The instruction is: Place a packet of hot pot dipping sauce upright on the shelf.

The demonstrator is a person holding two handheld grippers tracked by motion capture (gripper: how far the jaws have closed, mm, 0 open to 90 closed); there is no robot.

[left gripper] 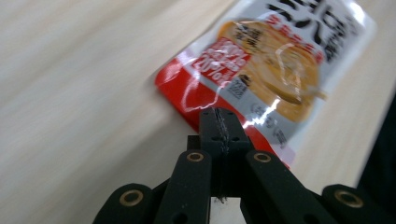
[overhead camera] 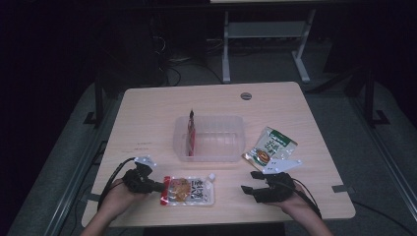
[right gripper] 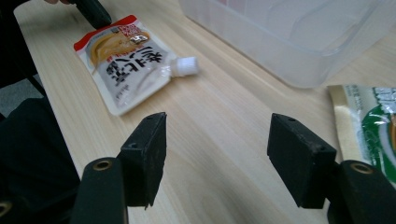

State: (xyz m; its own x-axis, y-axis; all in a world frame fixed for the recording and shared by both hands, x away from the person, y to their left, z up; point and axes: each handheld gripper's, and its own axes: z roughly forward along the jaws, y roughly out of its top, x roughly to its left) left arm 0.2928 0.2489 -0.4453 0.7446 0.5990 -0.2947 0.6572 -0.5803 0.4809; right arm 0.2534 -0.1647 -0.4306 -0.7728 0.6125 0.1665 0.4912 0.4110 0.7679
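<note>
Two pouches are lying on the table (overhead camera: 147, 108) outside the clear tub (overhead camera: 210, 138), and a third packet (overhead camera: 191, 132) is standing on edge inside the tub, against its left wall.

Going from the left: the left gripper (overhead camera: 160, 186) is sitting in front of the tub's left corner, its jaws pressed together on the red bottom edge of the spout pouch (overhead camera: 189, 191). In the left gripper view the jaw tips are meeting over that red seam. The pouch is lying flat in front of the tub, its long axis running sideways along the tub's front wall, with the white cap (overhead camera: 211, 176) pointing right and the gripped end pointing left. So the pouch is stretching away from the left gripper toward the right one, and the tub is lying just beyond it; the lift probably has to carry it forward over the front wall.

The right gripper (overhead camera: 248, 182) is resting in front of the tub's right corner, jaws spread and holding nothing. The green pouch (overhead camera: 270, 146) is lying just right of the tub, nearest this gripper.
</note>
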